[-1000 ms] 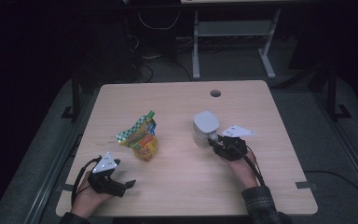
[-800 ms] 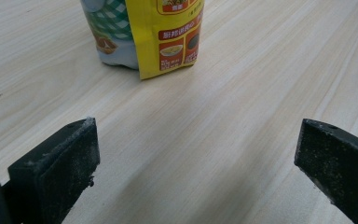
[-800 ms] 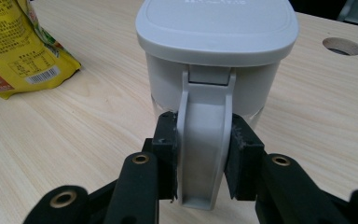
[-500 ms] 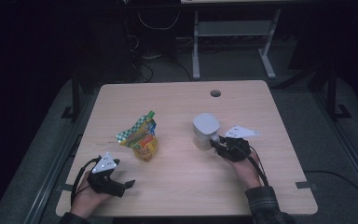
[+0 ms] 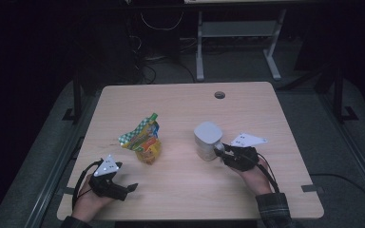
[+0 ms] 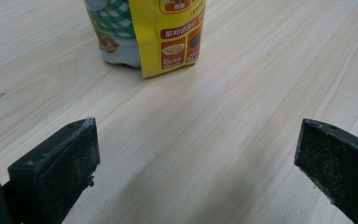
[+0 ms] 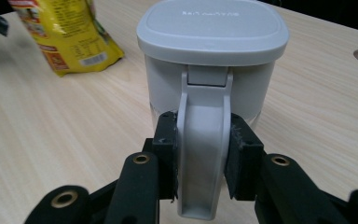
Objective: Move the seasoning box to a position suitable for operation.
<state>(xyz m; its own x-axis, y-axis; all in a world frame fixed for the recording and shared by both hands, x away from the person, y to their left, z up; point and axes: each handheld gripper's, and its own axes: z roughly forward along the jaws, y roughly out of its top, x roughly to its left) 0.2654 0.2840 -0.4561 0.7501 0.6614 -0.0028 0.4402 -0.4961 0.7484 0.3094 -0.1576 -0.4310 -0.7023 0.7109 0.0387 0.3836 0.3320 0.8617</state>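
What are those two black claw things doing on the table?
A person holds one in each hand. The right tool is clamped on the handle of a lidded pale grey plastic container standing upright on the light wooden table. The left tool rests open, holding nothing, facing a yellow and green snack bag lying nearby.

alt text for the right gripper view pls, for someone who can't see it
The right gripper is shut on the handle of a grey lidded container standing upright on a light wooden table, one black pad pressed to each side of the handle. A yellow snack bag lies on the table at upper left, apart from the container.
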